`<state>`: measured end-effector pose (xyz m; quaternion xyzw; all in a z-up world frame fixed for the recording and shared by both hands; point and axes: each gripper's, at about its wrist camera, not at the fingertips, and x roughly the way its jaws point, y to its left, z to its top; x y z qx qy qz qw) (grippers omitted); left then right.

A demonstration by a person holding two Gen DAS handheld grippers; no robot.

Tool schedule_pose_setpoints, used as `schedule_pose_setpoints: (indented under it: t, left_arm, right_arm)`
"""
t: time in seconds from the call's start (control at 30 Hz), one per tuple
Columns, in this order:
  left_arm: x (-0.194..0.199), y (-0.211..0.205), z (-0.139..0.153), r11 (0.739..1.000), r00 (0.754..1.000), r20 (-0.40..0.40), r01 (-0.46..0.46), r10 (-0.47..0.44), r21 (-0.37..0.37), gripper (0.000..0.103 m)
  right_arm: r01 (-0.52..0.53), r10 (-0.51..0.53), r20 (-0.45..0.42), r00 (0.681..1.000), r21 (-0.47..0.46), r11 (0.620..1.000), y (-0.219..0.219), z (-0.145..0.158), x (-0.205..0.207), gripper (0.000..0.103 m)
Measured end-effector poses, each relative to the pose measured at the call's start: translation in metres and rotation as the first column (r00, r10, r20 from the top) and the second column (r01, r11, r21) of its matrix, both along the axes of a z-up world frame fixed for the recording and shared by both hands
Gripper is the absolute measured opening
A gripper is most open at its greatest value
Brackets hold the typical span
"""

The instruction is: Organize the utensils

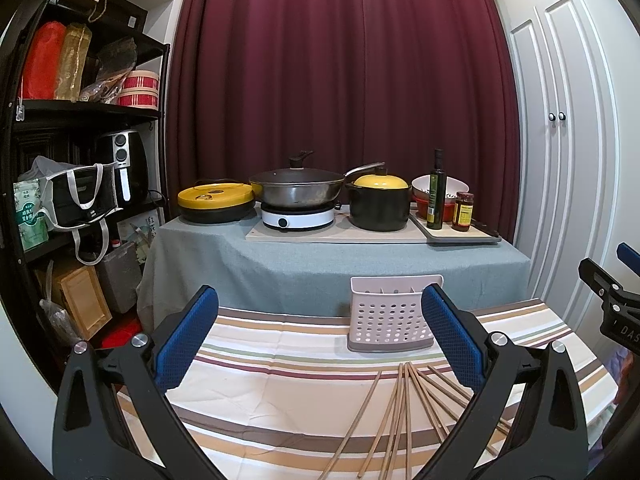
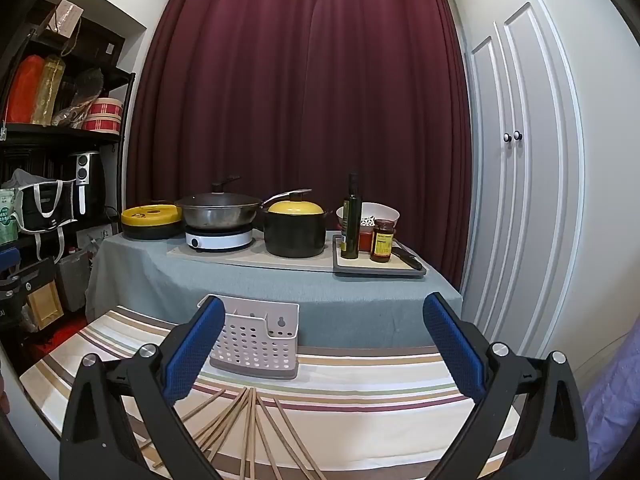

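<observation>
Several wooden chopsticks (image 1: 404,412) (image 2: 248,428) lie fanned out on the striped tablecloth (image 1: 280,380) (image 2: 380,384). Behind them stands a pale perforated utensil holder (image 1: 390,314) (image 2: 258,338), with nothing showing inside it. My left gripper (image 1: 320,312) hovers above the cloth, open and holding nothing, the chopsticks low between its fingers toward the right one. My right gripper (image 2: 324,320) is open too and holds nothing; the holder sits just behind its left finger (image 2: 196,344). In the left wrist view part of the right gripper's body shows at the right edge (image 1: 612,292).
Beyond the striped table is a grey-covered table (image 1: 332,264) with a wok on a hotplate (image 1: 298,192), two yellow-lidded pots, a bottle (image 1: 436,192), a jar and a knife (image 2: 406,258) on a board. Black shelving (image 1: 80,160) stands left, white cupboard doors (image 2: 520,160) right.
</observation>
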<state>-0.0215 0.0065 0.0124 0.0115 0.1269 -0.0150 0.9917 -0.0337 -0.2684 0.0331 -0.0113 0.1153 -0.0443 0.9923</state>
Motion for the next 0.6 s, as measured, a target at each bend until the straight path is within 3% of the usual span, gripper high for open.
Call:
schedule_pose_setpoints:
  t: [0.6]
  left_arm:
    - [-0.0006, 0.001, -0.0003, 1.0, 1.0, 0.002, 0.001, -0.001, 0.0, 0.099]
  right_arm:
    - [0.0, 0.0, 0.003, 1.0, -0.002, 1.0, 0.0017, -0.0011, -0.0007, 0.097]
